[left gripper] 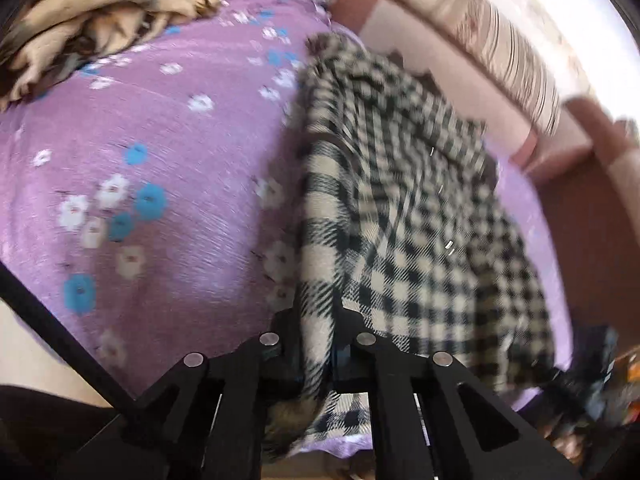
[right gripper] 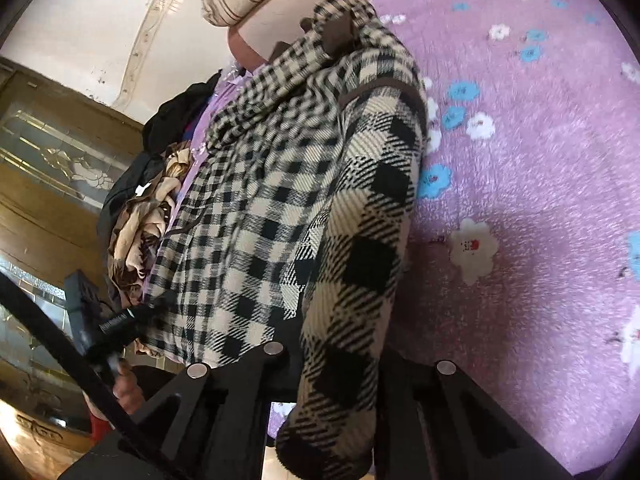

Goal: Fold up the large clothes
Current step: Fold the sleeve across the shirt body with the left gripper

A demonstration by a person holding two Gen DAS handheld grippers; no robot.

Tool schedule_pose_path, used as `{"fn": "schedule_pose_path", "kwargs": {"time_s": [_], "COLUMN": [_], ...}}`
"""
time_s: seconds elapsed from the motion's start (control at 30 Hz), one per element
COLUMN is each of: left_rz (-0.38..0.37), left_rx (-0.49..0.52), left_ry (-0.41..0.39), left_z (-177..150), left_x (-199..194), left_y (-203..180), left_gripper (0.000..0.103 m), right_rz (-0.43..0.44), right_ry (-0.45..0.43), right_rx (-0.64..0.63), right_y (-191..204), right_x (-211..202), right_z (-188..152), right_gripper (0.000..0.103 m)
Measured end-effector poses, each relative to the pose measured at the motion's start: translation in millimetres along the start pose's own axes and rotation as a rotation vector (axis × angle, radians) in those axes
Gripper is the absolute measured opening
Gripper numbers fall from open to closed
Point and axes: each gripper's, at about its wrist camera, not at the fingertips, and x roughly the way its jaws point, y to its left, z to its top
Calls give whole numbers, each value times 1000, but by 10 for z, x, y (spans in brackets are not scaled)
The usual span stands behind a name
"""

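Checked wool, cream and black, fills both of my views: the coat (left gripper: 404,220) lies on the purple bedspread (left gripper: 160,184) and runs up into each of my grippers. My left gripper (left gripper: 316,344) is clamped on a narrow fold of its edge, the cloth squeezed between the pads and spilling down behind them. My right gripper (right gripper: 332,356) is pinched the same way on a thick roll of the larger check.

Only the left view shows the striped bolster (left gripper: 492,48) along the pink headboard (left gripper: 560,184) beyond the coat. It also shows wide bare bedspread to the left of the coat, with a tan garment (left gripper: 96,36) heaped at the far corner. Only the right view shows a brown strap (right gripper: 336,32) at the coat's far end, a wooden cabinet (right gripper: 52,168) with patterned glass past the bed's left edge, and the other gripper (right gripper: 104,320) low at the coat's left hem. There the tan heap sits with dark clothes (right gripper: 180,116) at the bed's edge, just beside the coat, while open bedspread spreads to its right.
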Motion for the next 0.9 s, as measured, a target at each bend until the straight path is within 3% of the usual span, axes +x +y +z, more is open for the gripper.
{"fn": "schedule_pose_path", "kwargs": {"time_s": [0.23, 0.47, 0.7, 0.9], "left_rz": [-69, -66, -89, -94], "left_rx": [43, 69, 39, 90], "left_ry": [-38, -28, -51, -152], "left_z": [-262, -471, -275, 422], "left_x": [-525, -604, -669, -747], "left_y": [-132, -93, 14, -227], "left_gripper": [6, 6, 5, 1], "right_rz": [81, 104, 81, 59], "right_ry": [-27, 61, 62, -20], "right_rx": [-36, -99, -156, -264], "right_y": [129, 240, 351, 714], "right_x": [-386, -466, -505, -670], "right_z": [-84, -377, -219, 368], "right_gripper": [8, 8, 8, 8]}}
